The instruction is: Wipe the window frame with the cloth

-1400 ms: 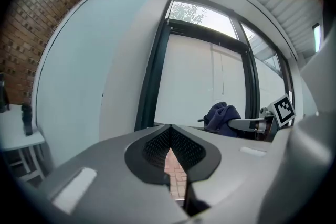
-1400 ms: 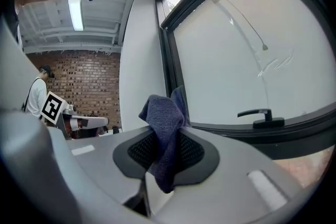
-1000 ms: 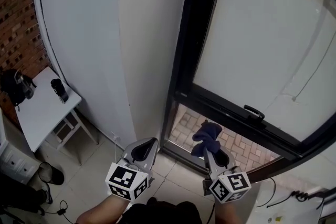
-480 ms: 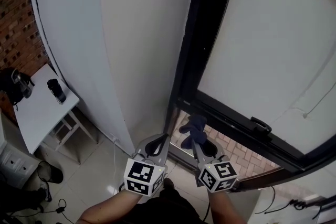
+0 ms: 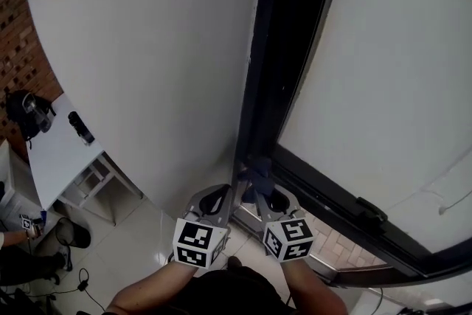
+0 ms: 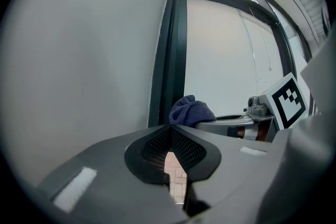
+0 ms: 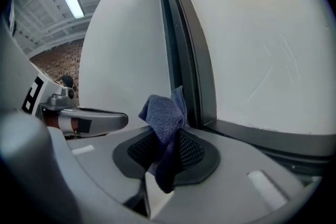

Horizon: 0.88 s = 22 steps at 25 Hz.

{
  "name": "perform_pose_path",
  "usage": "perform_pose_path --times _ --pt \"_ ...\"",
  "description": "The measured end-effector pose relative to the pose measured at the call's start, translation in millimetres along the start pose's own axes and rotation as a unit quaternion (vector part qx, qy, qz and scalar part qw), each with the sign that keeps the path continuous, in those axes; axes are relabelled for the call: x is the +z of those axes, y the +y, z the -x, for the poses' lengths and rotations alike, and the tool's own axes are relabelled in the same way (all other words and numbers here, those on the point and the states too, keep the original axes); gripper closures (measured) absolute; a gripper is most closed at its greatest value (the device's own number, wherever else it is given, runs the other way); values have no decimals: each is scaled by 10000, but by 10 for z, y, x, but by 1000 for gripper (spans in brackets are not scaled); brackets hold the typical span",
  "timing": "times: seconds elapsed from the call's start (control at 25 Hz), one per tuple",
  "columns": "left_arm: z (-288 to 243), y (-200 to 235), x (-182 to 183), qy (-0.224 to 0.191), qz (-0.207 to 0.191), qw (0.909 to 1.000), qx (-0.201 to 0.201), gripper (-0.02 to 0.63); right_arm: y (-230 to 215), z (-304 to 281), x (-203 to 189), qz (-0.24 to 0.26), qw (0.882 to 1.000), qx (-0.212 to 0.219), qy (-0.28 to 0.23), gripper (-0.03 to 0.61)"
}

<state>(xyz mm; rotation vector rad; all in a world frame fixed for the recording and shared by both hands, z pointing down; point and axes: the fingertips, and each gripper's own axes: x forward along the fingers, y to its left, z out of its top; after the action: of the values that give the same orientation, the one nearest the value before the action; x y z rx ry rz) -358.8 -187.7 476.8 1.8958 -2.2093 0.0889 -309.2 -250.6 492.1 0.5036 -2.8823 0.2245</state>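
White wall [image 5: 147, 70] beside a dark window frame [image 5: 287, 48], with the blue cloth [image 7: 165, 118] held up at the frame's lower corner.
The right gripper [image 7: 168, 134] has its jaws clamped on the cloth, whose bunched top sits against the upright post; whether it actually touches can't be made out. From the head view the cloth is a dark lump, half hidden by that gripper and hard to separate from the frame. The left gripper [image 6: 170, 126] sits just beside it, jaws together on nothing. A second ago both grippers were lower and farther out, the cloth over the brick paving below the rail; they have since closed in on the post.
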Motion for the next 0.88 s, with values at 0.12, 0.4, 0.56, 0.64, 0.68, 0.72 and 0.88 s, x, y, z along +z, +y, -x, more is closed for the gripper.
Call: perform_pose_path --times 0.12,0.4,0.56,0.64,0.68,0.72,0.88 --pt "-140 52 -25 52 92 9999 133 620 -112 -183 -32 57 9999 47 125 500" --pt "-251 55 -54 193 154 9997 10 620 -200 -472 -86 43 9994 -235 257 500" --pt "-178 28 24 146 57 9998 -130 620 -237 -516 -75 -54 9986 -451 257 500" --pt "-158 8 38 138 33 9997 -176 620 -280 -497 -49 -94 9982 -552 228 500" --pt "-143 -7 39 144 17 9997 -206 620 -290 -478 -36 -112 9980 -588 215 500" --pt "-128 -22 41 148 -3 9996 -236 620 -293 -462 -23 -115 9978 -616 207 500" --pt "-116 -53 74 151 0 9994 -316 620 -301 -435 79 -53 9975 -690 159 500"
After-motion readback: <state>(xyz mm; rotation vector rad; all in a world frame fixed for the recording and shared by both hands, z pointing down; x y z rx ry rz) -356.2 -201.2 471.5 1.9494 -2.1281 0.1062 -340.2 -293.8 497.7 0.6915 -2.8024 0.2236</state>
